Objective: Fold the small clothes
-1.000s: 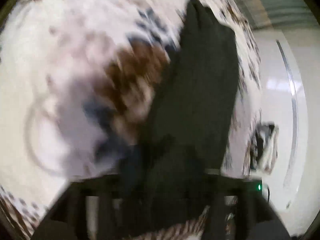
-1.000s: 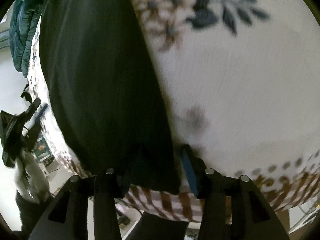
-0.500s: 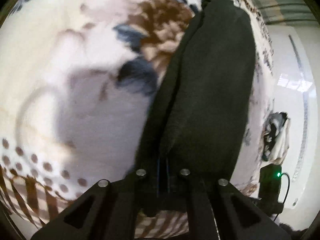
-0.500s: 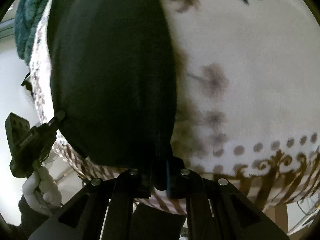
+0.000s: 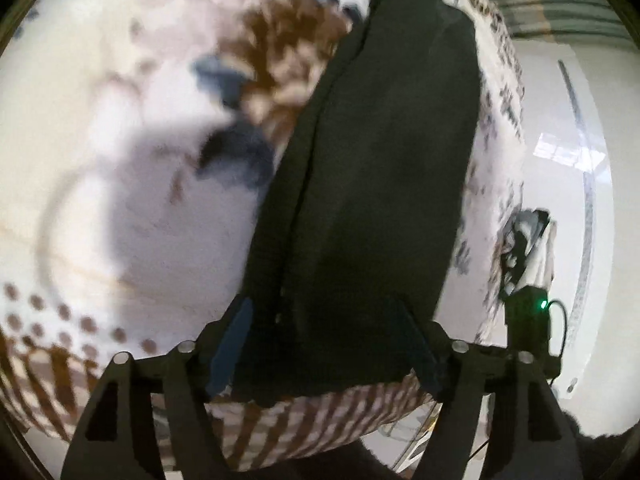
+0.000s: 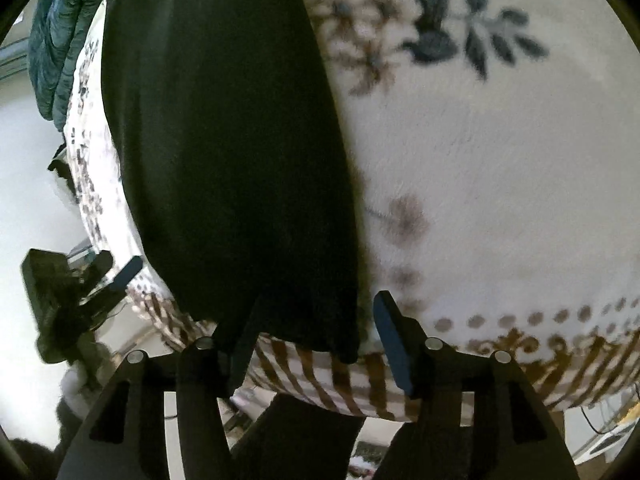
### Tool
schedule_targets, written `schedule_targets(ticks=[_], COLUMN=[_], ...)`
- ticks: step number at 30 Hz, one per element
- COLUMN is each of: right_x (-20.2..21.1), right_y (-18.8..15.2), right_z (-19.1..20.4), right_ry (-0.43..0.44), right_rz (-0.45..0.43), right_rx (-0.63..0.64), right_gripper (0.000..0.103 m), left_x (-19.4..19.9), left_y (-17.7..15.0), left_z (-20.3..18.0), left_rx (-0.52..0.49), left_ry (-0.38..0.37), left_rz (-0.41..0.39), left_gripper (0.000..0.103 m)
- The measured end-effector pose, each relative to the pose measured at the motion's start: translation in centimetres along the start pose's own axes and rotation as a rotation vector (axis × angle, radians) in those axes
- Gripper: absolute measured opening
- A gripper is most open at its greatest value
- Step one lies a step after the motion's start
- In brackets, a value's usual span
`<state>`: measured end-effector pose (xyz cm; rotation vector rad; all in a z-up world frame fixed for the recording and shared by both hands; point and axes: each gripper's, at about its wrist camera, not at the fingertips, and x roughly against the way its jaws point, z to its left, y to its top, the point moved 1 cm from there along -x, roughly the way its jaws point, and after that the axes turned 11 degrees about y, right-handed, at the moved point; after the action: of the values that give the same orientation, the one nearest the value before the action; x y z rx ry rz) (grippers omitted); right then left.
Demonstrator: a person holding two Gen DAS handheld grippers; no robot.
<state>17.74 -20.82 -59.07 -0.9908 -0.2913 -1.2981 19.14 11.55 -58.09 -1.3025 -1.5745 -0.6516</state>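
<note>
Down the middle of both wrist views lies the dark garment point(image 5: 380, 184), a long black strip already doubled lengthwise, spread flat on a pale floral blanket point(image 5: 132, 216) that covers whatever carries it. Whether a bed or a desk lies under that blanket I cannot tell. In the left wrist view the strip runs from the bottom centre up to the top centre of the frame, with a lengthwise crease or layered edge showing left of its middle. In the right wrist view it fills the left-centre of the frame, its near hem reaching the blanket's striped border.

The left tool point(image 5: 324, 344) has just been opening: its jaws now stand released, one on either side of the near hem, with the cloth between them but not pressed. The right tool point(image 6: 316, 336) has likewise just been opening and is released. Its left finger rests on or over the cloth's near end and its right finger point(image 6: 390, 336) is clear of it over the blanket.

The garment looks light, limp and matte, likely a soft knit. It should drape and sag rather than hold shape, and the plush blanket may drag at it. The best hold is probably at the two near corners of the hem, pinching all layers together so that they do not slide apart.
</note>
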Motion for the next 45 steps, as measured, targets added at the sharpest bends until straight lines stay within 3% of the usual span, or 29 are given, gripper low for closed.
schedule_targets(ticks=[4, 11, 12, 13, 14, 15, 21, 26, 30, 33, 37, 42, 45], right_x=[-2.5, -4.2, -4.3, -4.4, -4.5, -4.5, -1.9, 3.8, 8.4, 11.9, 15.2, 18.9, 18.9], right_y=[-0.1, -0.3, -0.3, -0.4, -0.5, -0.7, -2.3, -1.5, 1.4, 4.9, 11.3, 20.6, 26.8], right_z=[-1.9, -1.7, -1.4, -1.1, -0.8, -0.5, 3.1, 7.6, 10.9, 13.2, 17.1, 19.5, 21.0], right_ry=[0.069, 0.193, 0.205, 0.195, 0.197, 0.206, 0.245, 0.334, 0.383, 0.402, 0.366, 0.308, 0.27], right_rz=[0.018, -0.029, -0.042, -0.048, -0.052, -0.063, -0.111, -0.192, -0.278, -0.342, -0.445, -0.529, -0.552], right_rx=[-0.05, -0.057, -0.047, -0.04, -0.035, -0.04, 0.037, 0.124, 0.188, 0.234, 0.284, 0.293, 0.285], right_gripper=[0.059, 0.06, 0.057, 0.036, 0.016, 0.016, 0.013, 0.013, 0.013, 0.013, 0.013, 0.013, 0.013], left_x=[-3.6, -4.1, -3.9, -3.6, -3.5, -3.2, 0.6, 5.3, 8.4, 10.0, 10.1, 7.9, 7.0], left_y=[-0.7, -0.8, -1.0, -1.1, -1.2, -1.3, -1.9, -0.5, 3.4, 8.1, 15.6, 25.1, 29.9], left_z=[0.6, -0.3, -0.3, 0.1, 0.5, 0.8, -0.9, -3.6, -6.3, -8.0, -9.9, -11.4, -12.4], left_rx=[-0.007, -0.024, -0.011, 0.0, 0.017, 0.05, 0.059, 0.092, 0.106, 0.121, 0.119, 0.138, 0.128], left_ry=[0.014, 0.011, 0.011, 0.021, 0.018, -0.018, -0.062, -0.182, -0.273, -0.358, -0.41, -0.432, -0.414], left_rz=[0.058, 0.011, -0.004, -0.012, -0.006, 0.001, -0.025, -0.093, -0.185, -0.255, -0.317, -0.324, -0.336], left_gripper=[0.071, 0.076, 0.06, 0.041, 0.007, 0.007, 0.007, 0.007, 0.007, 0.007, 0.007, 0.007, 0.007])
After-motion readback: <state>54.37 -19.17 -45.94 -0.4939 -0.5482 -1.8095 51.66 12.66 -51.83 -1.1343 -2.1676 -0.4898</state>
